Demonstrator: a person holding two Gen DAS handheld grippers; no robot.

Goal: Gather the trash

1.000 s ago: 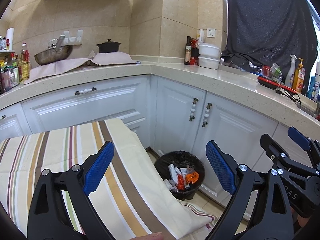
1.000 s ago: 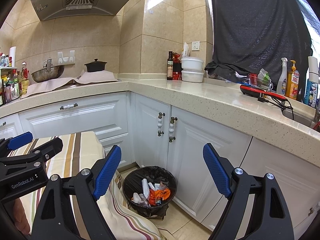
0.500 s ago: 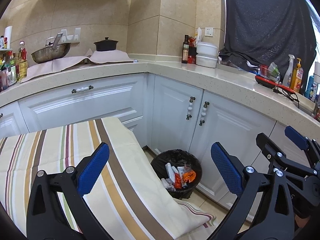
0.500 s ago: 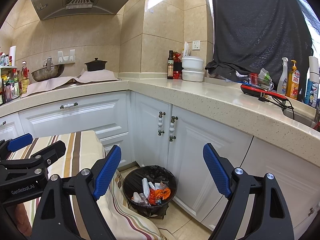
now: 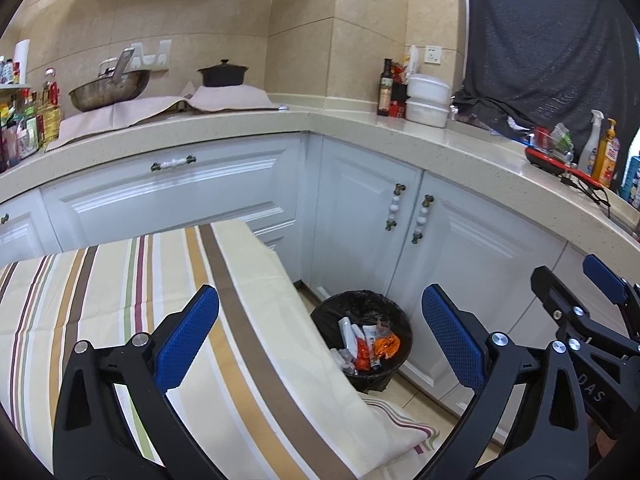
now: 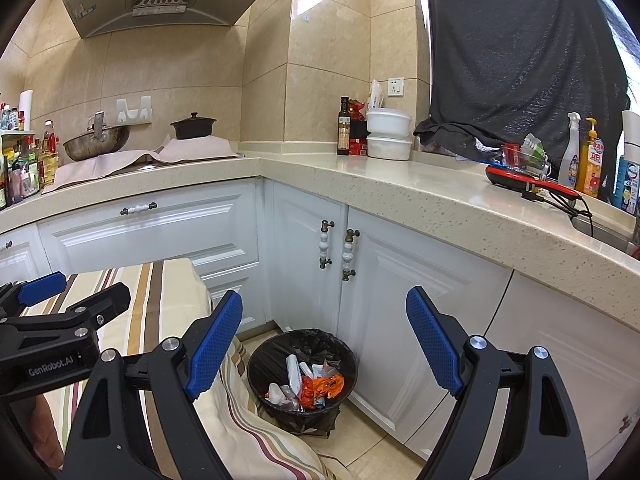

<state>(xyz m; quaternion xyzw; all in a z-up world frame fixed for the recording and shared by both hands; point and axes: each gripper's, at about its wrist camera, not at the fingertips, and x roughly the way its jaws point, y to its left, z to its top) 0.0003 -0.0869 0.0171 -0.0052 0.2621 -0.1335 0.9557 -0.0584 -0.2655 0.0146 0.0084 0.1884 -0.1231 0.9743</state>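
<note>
Left wrist view: the left gripper (image 5: 320,328) hangs over the striped tablecloth (image 5: 120,300), its blue pads far apart with nothing between them; its jaws have just been opening and now stand wide. Past the cloth's hanging edge, on the floor in the corner of the white cabinets (image 5: 460,248), sits the trash bin (image 5: 362,334), lined with a black bag and already holding wrappers (image 5: 370,346), some white, some orange and red. At the right edge the right gripper (image 5: 592,304) shows from the side, just beside the left one. The cloth that can be seen carries no loose litter. Right wrist view: the right gripper's pads are apart and empty too, framing the same bin, which stands just beside the draped cloth and in front of the cabinet doors. The left gripper shows at the left edge, above the cloth. The countertop (image 6: 400,184) holds bottles, stacked white containers (image 6: 388,134) and a red appliance (image 6: 516,182), none plainly trash. My judgement is that a drop into the bin is done and both hands are free, so the step in hand is looking for the next piece. If nothing remains on the table, the next move would call for reaching down to the bag's rim and pinching it on opposite sides to gather it.
</note>
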